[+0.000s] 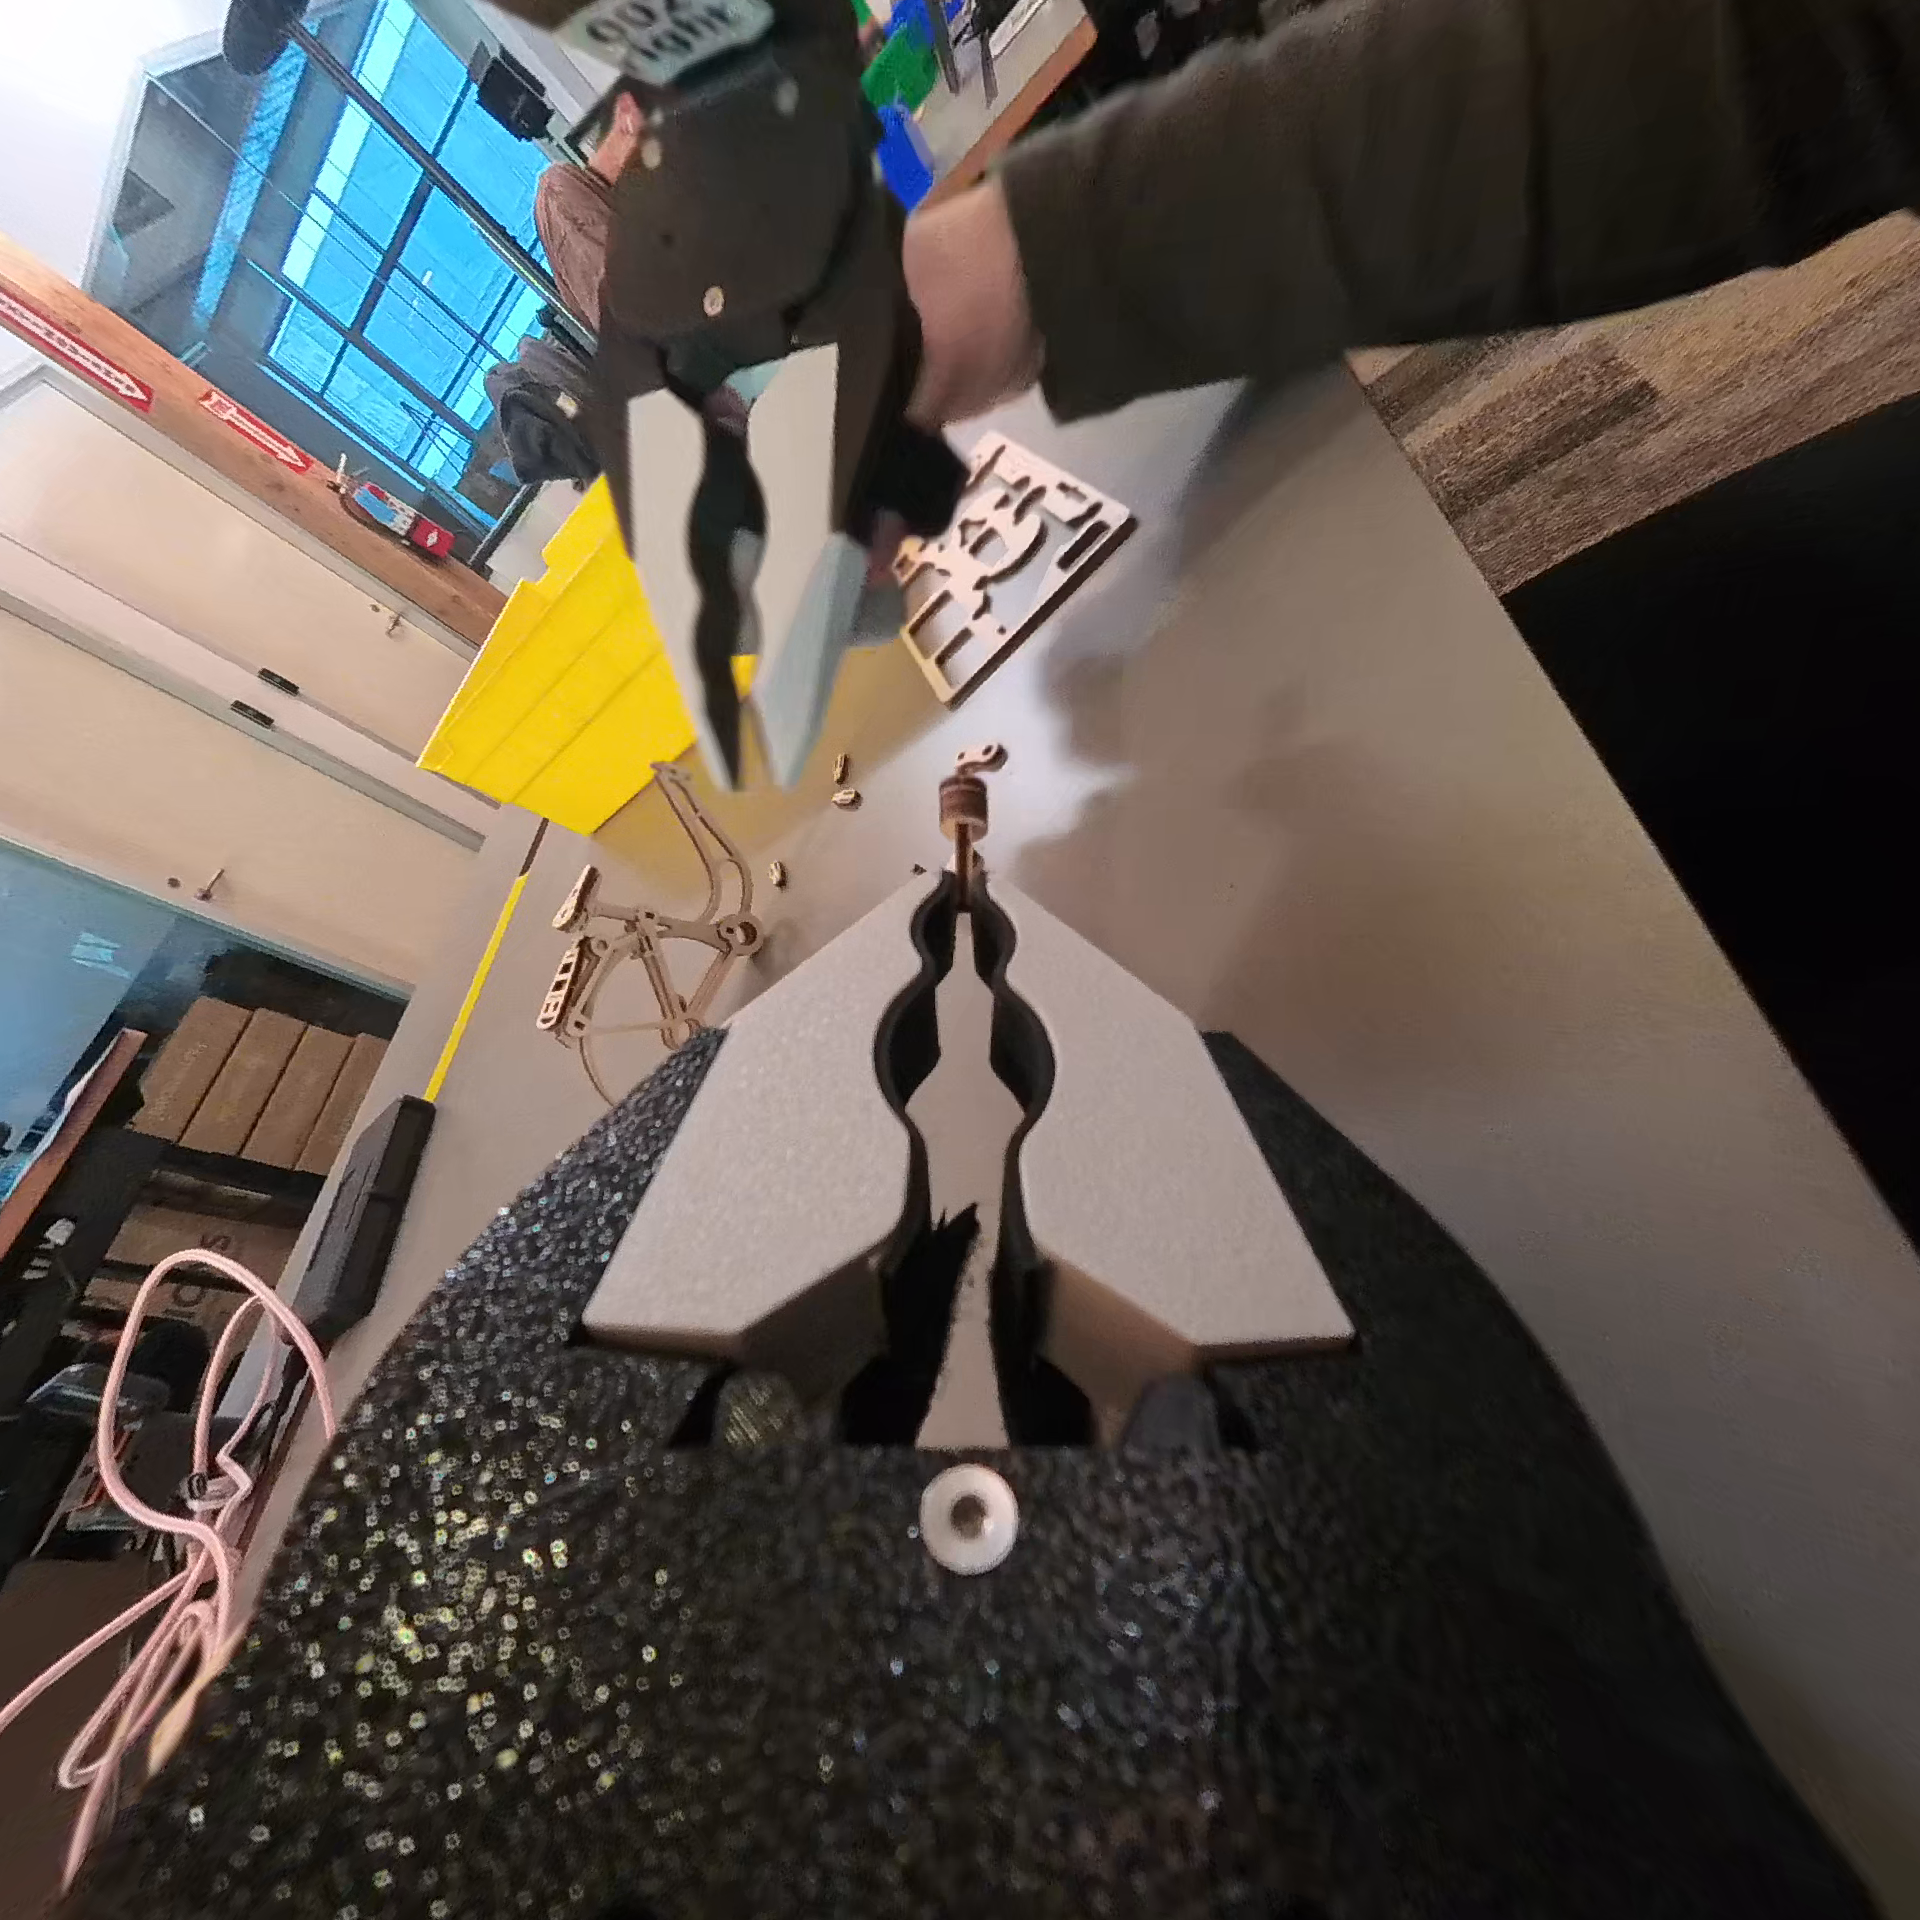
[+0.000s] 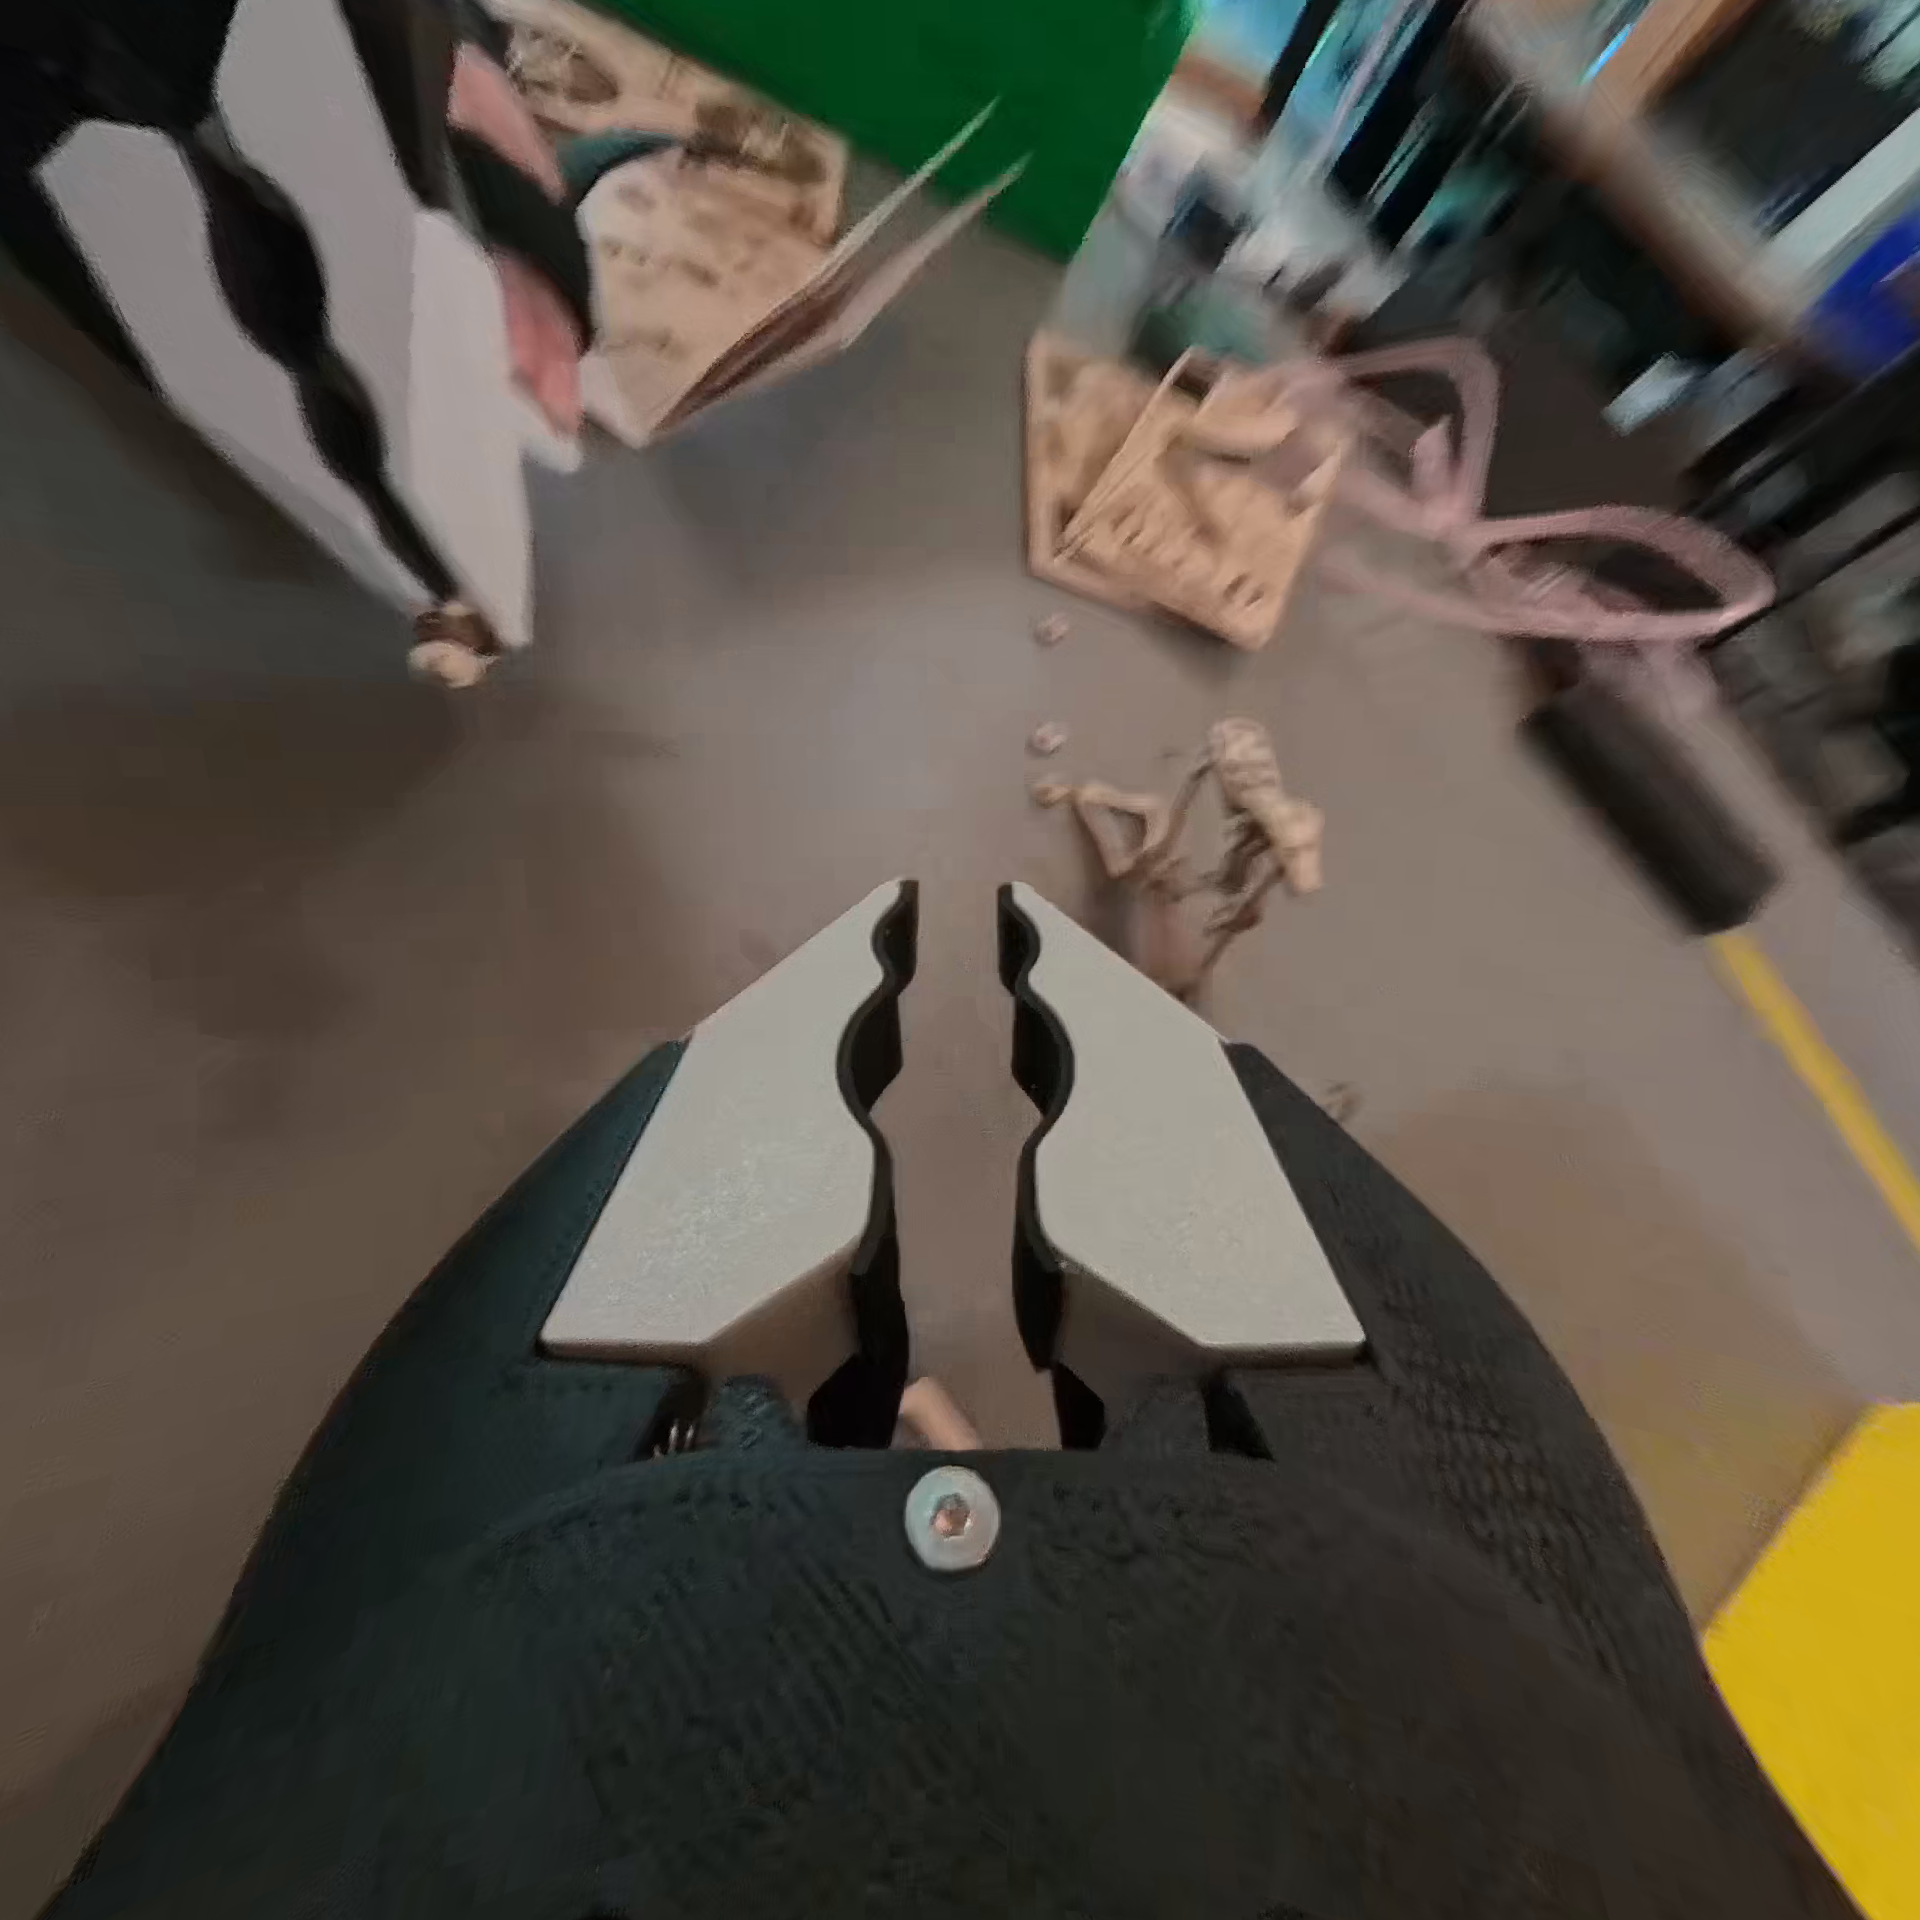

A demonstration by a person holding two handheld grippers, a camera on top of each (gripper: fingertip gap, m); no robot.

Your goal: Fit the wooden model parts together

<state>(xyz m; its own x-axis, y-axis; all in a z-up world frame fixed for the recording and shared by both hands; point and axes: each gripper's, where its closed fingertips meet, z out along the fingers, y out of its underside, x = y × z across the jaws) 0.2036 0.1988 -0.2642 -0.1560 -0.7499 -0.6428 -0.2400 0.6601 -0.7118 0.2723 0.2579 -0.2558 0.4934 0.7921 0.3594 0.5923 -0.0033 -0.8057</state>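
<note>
The left tongs (image 1: 961,883) pinch a small wooden peg piece (image 1: 961,821) at their very tips, above the grey worktop (image 1: 1351,935). The right tongs (image 2: 956,899) hang spread and empty, angled downward. Farther off lies the half-built wooden model (image 1: 644,966). Best to steady that frame first, then bring the peg in squarely.

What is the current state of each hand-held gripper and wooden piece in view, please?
Left hand-held gripper: shut on small wooden part.
Small wooden part: pinched at the fingertips, sticking out forward.
Right hand-held gripper: open, holding nothing.
Wooden bicycle model: partly assembled, lying on the table.
Wooden parts sheet: flat on the table, pieces punched out.
</note>
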